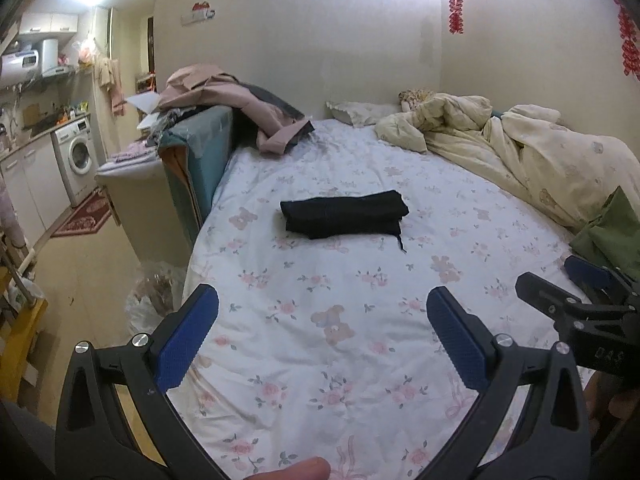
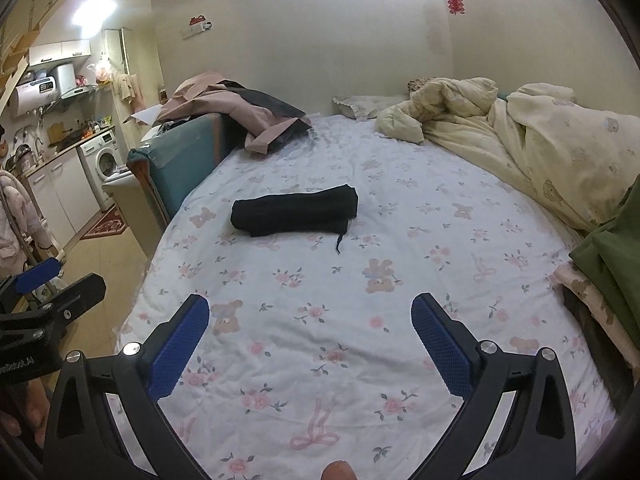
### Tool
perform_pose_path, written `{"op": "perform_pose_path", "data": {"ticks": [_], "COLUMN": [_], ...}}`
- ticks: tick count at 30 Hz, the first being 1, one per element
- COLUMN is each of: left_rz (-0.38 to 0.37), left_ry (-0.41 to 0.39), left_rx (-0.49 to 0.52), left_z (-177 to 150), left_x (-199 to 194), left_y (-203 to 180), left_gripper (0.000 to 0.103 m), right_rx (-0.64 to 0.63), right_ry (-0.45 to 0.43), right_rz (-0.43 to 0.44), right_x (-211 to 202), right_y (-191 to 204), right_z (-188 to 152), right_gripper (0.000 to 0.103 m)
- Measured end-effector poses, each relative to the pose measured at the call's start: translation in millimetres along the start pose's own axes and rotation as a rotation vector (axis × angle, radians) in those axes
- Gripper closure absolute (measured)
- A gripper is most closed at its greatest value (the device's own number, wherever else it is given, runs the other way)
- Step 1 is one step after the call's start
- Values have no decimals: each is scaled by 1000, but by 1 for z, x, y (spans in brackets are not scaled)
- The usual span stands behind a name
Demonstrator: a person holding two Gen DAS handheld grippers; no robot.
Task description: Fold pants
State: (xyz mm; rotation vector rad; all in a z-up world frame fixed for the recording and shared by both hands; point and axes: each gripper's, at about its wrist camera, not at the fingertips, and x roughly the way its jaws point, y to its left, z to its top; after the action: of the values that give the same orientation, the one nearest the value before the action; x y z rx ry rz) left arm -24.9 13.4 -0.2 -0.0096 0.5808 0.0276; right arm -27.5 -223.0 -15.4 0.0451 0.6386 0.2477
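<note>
bed [image 1: 360, 320] bears folded pants [image 1: 344, 214]

Floral bed [image 1: 360, 344], cream walls [image 1: 320, 32], kitchenette

The pants [image 1: 344, 214] are plain black, a dark block on the bedsheet [image 1: 320, 360], which is white with pink flowers, green leaves, pink bows and small brownish teddy bears. The rumpled duvet [image 1: 540, 152] is pale cream-yellow with faint bears. A dusty pink coat [image 1: 224, 96] lies heaped with something dark grey. Green cloth [image 2: 616, 260] sits at the edge. Both grippers, left [image 1: 322, 308] and right [image 2: 310, 316], are black with blue pads. Red ornaments [image 1: 456, 8] hang on the off-white wall.
</note>
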Motion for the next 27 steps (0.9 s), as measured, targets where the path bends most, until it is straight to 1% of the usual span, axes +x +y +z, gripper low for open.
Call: {"op": "perform_pose_path", "data": {"ticks": [8, 27], "left_rz": [7, 14], "left_ry": [-18, -12], "left_rx": [-9, -21], "left_z": [2, 2], "left_x": [-2, -2], "left_y": [2, 5], "left_gripper": [0, 0], "right_rx": [-10, -6], "right_ry": [-9, -11], "right_rz": [0, -5], "right_x": [-2, -4], "right_y": [2, 2], "right_z": [0, 0], "right_gripper": [0, 0]}}
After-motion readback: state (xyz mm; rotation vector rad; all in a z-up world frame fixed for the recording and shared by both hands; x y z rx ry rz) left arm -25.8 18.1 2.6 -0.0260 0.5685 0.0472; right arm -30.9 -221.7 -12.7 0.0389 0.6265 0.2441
